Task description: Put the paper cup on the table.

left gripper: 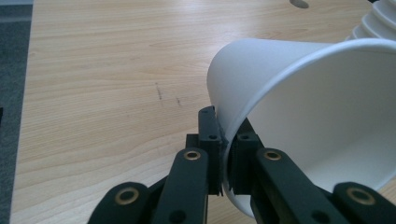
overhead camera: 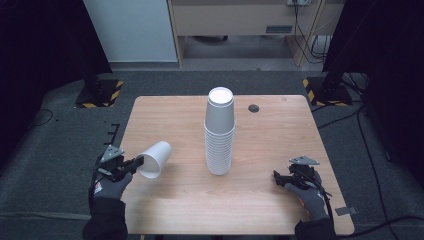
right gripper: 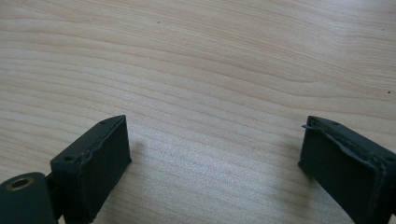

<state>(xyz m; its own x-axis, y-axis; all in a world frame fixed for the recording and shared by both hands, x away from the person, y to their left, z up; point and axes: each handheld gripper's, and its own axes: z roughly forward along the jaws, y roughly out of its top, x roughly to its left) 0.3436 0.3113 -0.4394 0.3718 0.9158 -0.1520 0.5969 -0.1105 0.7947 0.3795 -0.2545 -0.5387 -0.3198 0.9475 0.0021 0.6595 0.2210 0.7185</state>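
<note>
The left gripper (overhead camera: 134, 163) is clenched on the rim of a single white paper cup (overhead camera: 156, 158), one jaw inside the mouth and one outside, as the left gripper view shows where the thin rim (left gripper: 227, 140) is pinched between the black pads. The cup lies tilted on its side above the front left part of the light wooden desk (overhead camera: 280, 135), its open mouth turned toward the gripper and its closed base pointing away, up and to the right, toward the tall stack of white paper cups (overhead camera: 219, 132) standing upside down near the desk's middle.

That is the relation the coming move seems to turn on: the cup's long axis runs roughly from the left gripper toward the stack, and the stack lies to the right of it, a little farther back. The left hand is the one holding the cup (whether it is meant to go back on the stack or be set down apart, I cannot tell).

The right gripper (overhead camera: 278, 179) rests near the front right of the desk, released, its jaws wide apart over bare wood with nothing between them.
</note>
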